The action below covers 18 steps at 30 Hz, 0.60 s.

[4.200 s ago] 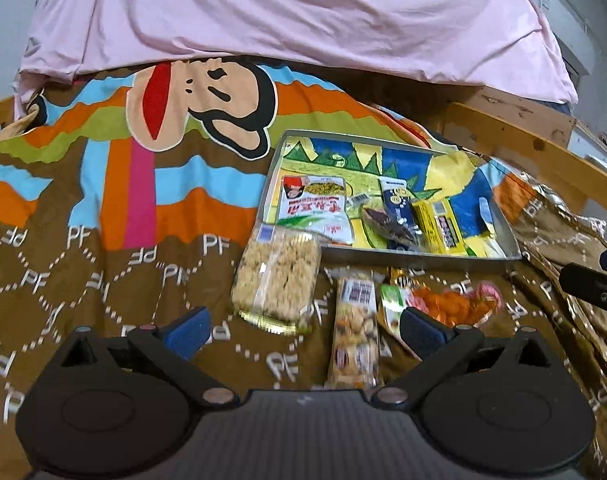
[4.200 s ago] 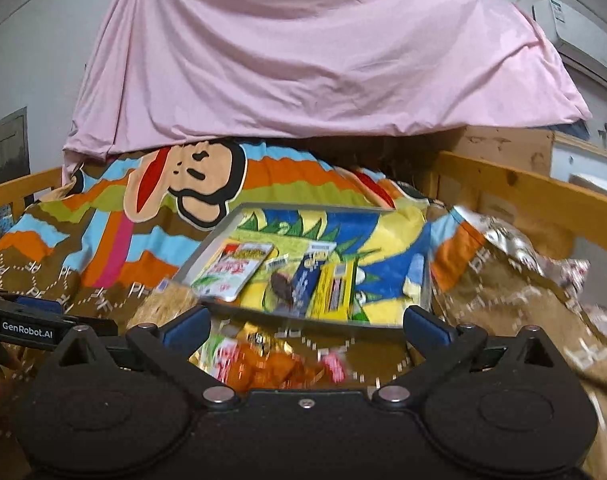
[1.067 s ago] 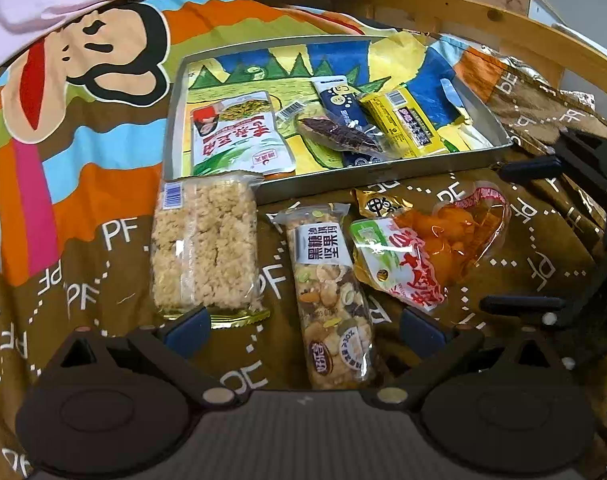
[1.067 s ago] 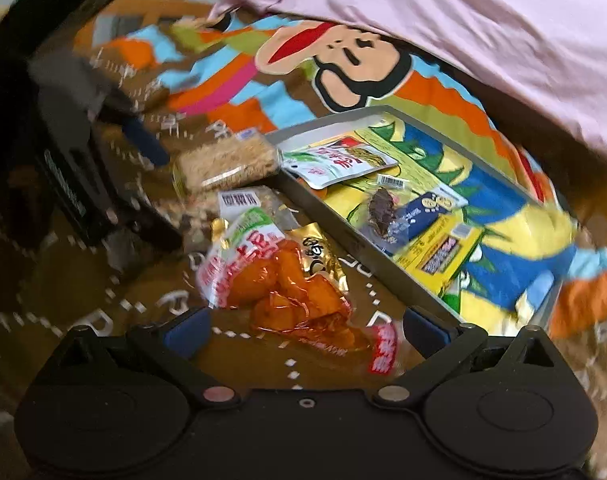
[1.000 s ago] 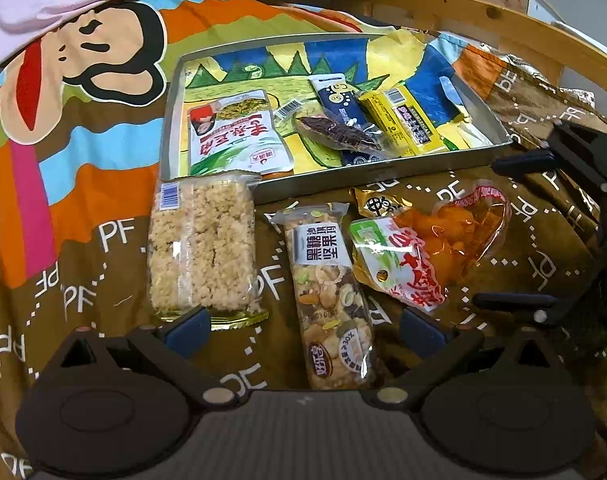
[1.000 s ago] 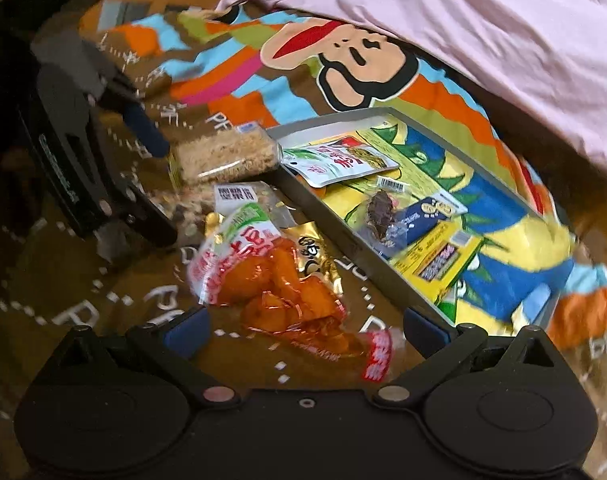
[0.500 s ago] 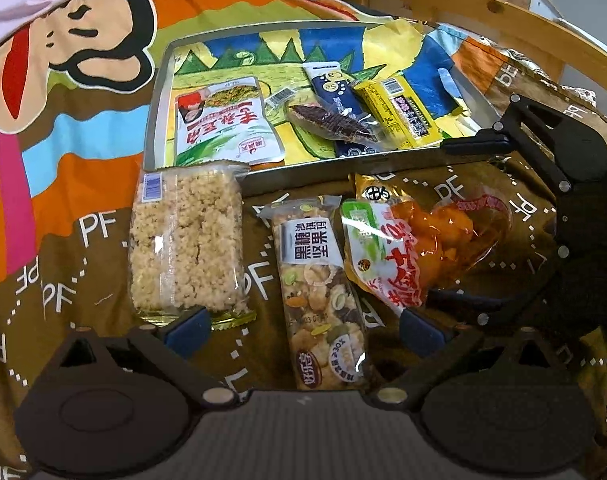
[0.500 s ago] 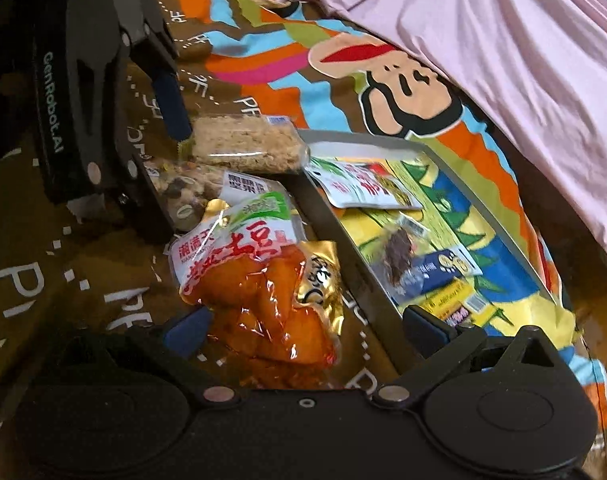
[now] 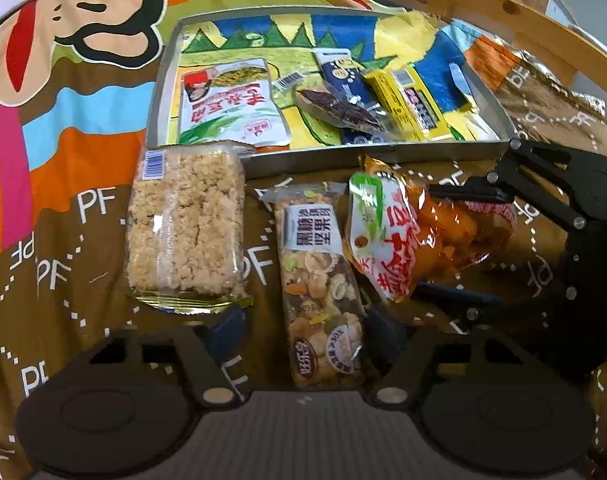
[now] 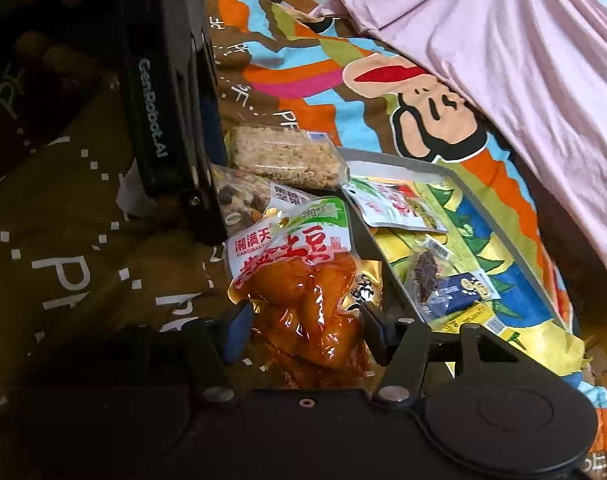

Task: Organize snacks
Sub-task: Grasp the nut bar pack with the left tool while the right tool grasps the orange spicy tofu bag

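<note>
Three snacks lie on the brown blanket in front of a grey tray: a rice-crisp pack, a nut bar and an orange potato-snack pouch. My left gripper straddles the near end of the nut bar, jaws partly closed around it. My right gripper has its jaws on both sides of the orange pouch, narrowed around it; contact is unclear. The right gripper also shows in the left wrist view. The tray holds a white-green pouch, a dark jerky pack, a blue pack and a yellow bar.
A wooden bed rail runs behind the tray. A pink sheet hangs over the far side. The cartoon blanket spreads to the left. The left gripper's body stands close to the left of the snacks in the right wrist view.
Both grippers moved down and forward onto the snacks and their jaws narrowed. The right one came around the orange pouch, the left one around the nut bar.
</note>
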Each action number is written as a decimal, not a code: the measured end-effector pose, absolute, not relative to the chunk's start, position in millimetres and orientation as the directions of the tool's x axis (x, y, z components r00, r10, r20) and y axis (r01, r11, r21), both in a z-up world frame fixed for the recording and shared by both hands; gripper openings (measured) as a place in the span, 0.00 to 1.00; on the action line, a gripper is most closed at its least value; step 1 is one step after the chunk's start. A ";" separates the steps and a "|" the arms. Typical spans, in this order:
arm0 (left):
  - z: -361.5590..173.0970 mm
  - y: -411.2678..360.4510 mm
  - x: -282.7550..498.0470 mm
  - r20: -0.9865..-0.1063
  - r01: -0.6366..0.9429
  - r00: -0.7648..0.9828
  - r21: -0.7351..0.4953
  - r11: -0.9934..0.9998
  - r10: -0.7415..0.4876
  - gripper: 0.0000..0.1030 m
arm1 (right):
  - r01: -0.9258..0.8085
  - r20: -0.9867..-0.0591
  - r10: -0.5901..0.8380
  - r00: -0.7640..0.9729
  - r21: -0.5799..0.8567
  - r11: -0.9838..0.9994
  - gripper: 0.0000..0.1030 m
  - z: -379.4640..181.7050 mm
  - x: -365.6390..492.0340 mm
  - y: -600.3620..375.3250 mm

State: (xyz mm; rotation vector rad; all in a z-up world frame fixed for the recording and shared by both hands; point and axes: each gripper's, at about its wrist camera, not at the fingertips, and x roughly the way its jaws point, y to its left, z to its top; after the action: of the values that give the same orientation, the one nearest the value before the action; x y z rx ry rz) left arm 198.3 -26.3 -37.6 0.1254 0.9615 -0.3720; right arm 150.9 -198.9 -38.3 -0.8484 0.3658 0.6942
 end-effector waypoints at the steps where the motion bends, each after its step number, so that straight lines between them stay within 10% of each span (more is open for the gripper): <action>1: -38.5 -28.5 198.5 -0.824 0.371 0.510 -0.050 0.927 -0.248 0.55 | -0.677 -0.545 0.403 0.735 -0.568 0.467 0.58 -38.3 149.4 -198.6; 5: -37.6 -33.7 196.3 -0.824 0.386 0.508 -0.041 0.922 -0.250 0.41 | -0.629 -0.513 0.366 0.776 -0.603 0.490 0.58 -37.6 140.9 -197.7; 18: -18.5 -23.4 174.5 -0.793 0.347 0.520 -0.142 0.927 -0.316 0.39 | -0.530 -0.454 0.291 0.842 -0.599 0.599 0.58 -7.8 118.1 -214.7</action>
State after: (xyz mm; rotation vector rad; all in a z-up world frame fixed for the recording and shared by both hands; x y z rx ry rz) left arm 174.5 -23.4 -18.5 0.0353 0.9436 -0.3973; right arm 118.1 -214.7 -7.8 -0.7958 0.3265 0.4860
